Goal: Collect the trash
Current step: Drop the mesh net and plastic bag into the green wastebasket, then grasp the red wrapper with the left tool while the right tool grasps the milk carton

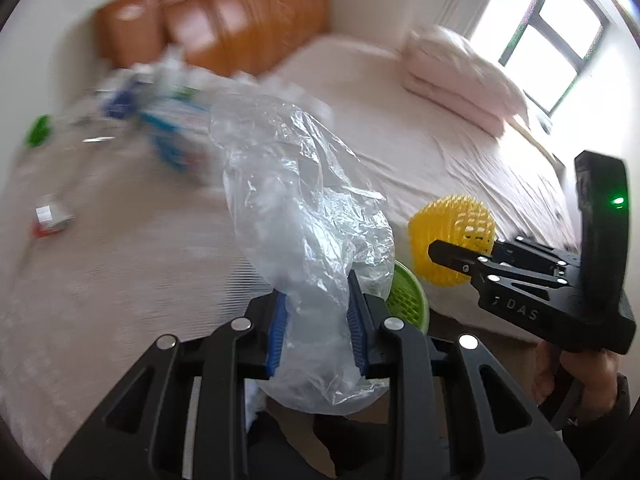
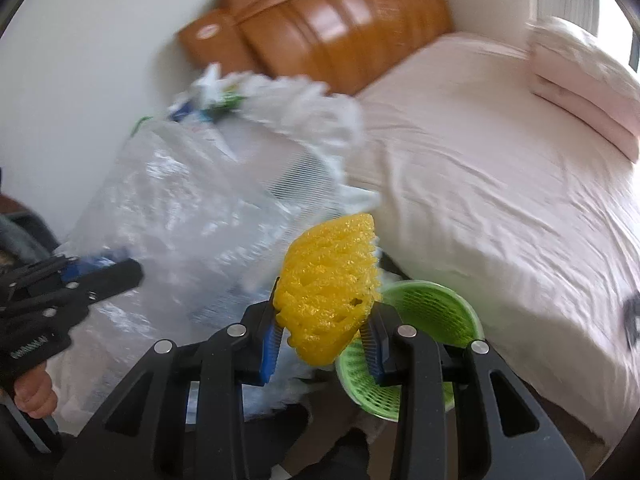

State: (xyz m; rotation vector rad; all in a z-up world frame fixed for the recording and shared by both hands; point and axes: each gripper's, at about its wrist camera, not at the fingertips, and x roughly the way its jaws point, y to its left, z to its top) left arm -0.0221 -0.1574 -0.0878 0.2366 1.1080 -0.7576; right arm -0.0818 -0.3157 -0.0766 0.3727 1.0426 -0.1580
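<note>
While the left gripper [image 1: 318,320] stands clamped on a crumpled clear plastic bag [image 1: 304,208] above the bed [image 1: 460,160], the right gripper [image 2: 322,326] is clamped on a yellow foam net [image 2: 328,280]. Green mesh basket [image 2: 432,312]: just below the net, beside the bed's edge. Blurred litter [image 1: 160,120]: farther back, near the wooden headboard [image 1: 240,12].

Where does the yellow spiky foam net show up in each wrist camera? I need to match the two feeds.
Left wrist view: the yellow foam net sits right of centre, held by the right claw above the bed edge.
Right wrist view: the yellow foam net is at centre, squeezed between the claw's blue pads.
Shared landmark: the green mesh basket just below the net.
</note>
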